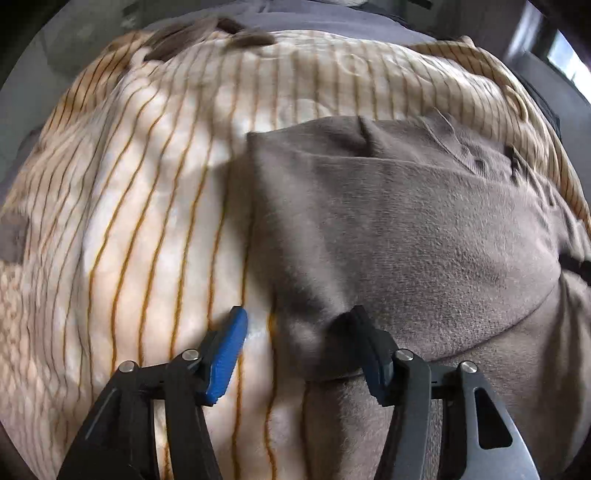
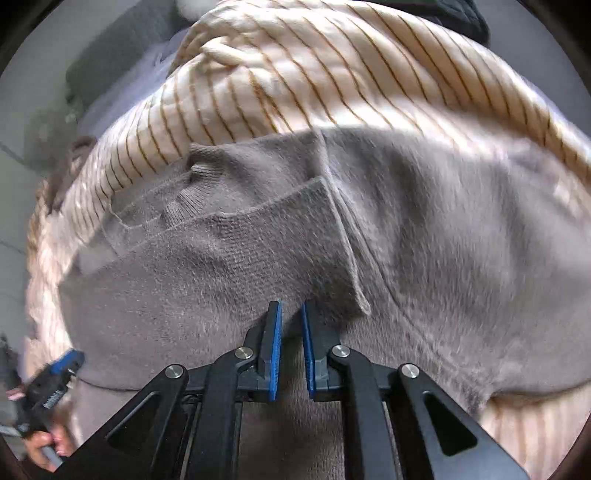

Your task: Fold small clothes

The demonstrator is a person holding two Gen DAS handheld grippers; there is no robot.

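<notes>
A grey fuzzy knit sweater (image 1: 406, 229) lies spread on a cream blanket with orange stripes (image 1: 147, 221). My left gripper (image 1: 295, 328) is open, pointing steeply down at the sweater's left edge. Its blue left pad (image 1: 227, 354) is over the blanket and its right finger (image 1: 369, 350) is on the grey knit. In the right wrist view the sweater (image 2: 443, 240) has a sleeve or flap (image 2: 258, 240) folded across it. My right gripper (image 2: 291, 317) is shut to a narrow slit on the grey knit beside that flap's lower corner. At the lower left of that view is the left gripper (image 2: 62, 365), held by a hand (image 2: 44, 443).
The striped blanket (image 2: 332, 66) bunches into folds beyond the sweater. Brown cloth (image 1: 207, 33) lies at the blanket's far edge. Grey floor (image 2: 22, 147) shows on the left, and a dark item (image 2: 461, 14) sits at the top right.
</notes>
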